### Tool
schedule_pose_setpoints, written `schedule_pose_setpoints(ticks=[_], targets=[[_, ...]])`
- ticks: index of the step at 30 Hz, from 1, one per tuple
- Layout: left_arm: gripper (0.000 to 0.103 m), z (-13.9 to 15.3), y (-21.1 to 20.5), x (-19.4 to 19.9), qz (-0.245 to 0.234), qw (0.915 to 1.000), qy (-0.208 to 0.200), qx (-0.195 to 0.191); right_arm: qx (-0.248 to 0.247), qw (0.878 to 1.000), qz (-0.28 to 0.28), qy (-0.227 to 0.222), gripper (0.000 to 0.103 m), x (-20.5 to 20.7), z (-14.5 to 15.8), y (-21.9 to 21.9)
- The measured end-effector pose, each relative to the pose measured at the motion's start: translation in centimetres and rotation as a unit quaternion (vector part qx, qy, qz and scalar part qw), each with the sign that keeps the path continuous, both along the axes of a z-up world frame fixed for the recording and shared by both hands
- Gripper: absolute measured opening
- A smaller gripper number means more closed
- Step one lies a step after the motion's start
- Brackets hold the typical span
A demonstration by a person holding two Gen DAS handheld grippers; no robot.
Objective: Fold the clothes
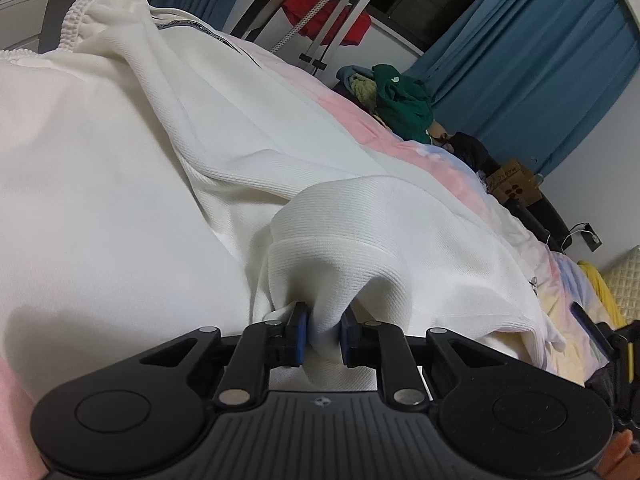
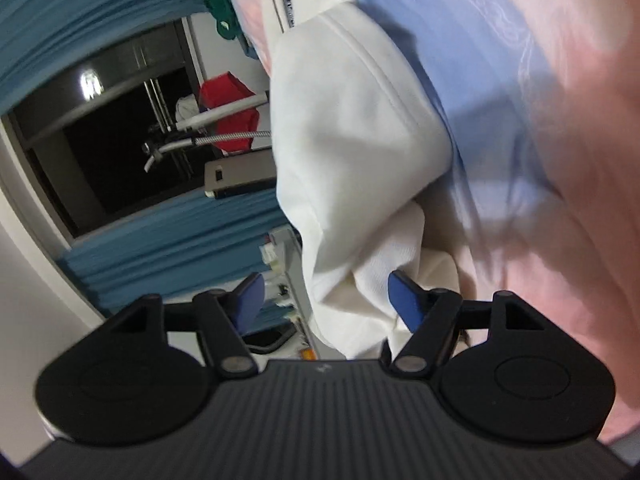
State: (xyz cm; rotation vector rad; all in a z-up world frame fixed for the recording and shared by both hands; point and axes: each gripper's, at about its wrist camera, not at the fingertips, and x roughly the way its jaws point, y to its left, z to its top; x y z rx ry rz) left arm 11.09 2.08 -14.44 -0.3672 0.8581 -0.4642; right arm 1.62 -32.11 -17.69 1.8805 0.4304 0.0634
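Note:
A white ribbed garment point(image 1: 120, 184) with an elastic hem lies spread over a pink and blue bed cover point(image 1: 452, 176). My left gripper point(image 1: 324, 334) is shut on a bunched fold of that white garment, the cloth pinched between its blue pads. In the right wrist view the same white garment point(image 2: 352, 132) hangs as a folded flap in front of the bed cover point(image 2: 540, 120). My right gripper point(image 2: 328, 298) stands open, its blue pads wide apart, with the cloth's lower edge lying between them and against the right pad point(image 2: 406, 300).
A pile of green and dark clothes point(image 1: 404, 100) sits at the far end of the bed. Beyond it are blue curtains point(image 1: 536, 52), a drying rack with a red garment point(image 1: 320, 12), and a cardboard box point(image 1: 516, 188). A dark window point(image 2: 100, 152) shows on the right wrist's left.

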Motion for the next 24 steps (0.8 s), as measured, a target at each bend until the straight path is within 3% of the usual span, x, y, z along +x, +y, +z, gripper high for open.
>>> schedule_pose_setpoints(ticks=[6, 10, 13, 14, 16, 19, 24], targets=[[0.018, -0.3, 0.0, 0.2, -0.004, 1.0000, -0.001, 0.000, 0.032, 0.993, -0.113, 0.006, 0.074, 1.0, -2.9, -1.3], [0.018, -0.3, -0.1, 0.3, -0.006, 1.0000, -0.003, 0.000, 0.014, 0.989, -0.145, -0.010, 0.073, 2.0, -3.1, -1.7], [0.018, 0.0, -0.3, -0.1, -0.010, 0.9999, -0.010, 0.002, -0.036, 0.987, -0.156, -0.020, 0.058, 2.2, -2.4, -2.6], [0.018, 0.1, -0.3, -0.3, -0.012, 0.9998, -0.013, 0.003, -0.052, 0.987, -0.153, -0.023, 0.041, 2.2, -1.9, -2.8], [0.017, 0.3, -0.4, -0.6, -0.015, 0.9997, -0.018, 0.006, -0.080, 0.988, -0.133, -0.025, 0.019, 2.6, -1.1, -3.3], [0.015, 0.5, -0.6, -1.0, -0.028, 0.9992, -0.025, 0.009, -0.133, 0.983, -0.127, -0.022, 0.009, 1.6, 0.3, -3.8], [0.017, 1.3, -1.2, -1.7, -0.056, 0.9975, -0.042, 0.005, -0.193, 0.972, -0.131, -0.012, 0.007, -0.9, 3.0, -5.3]])
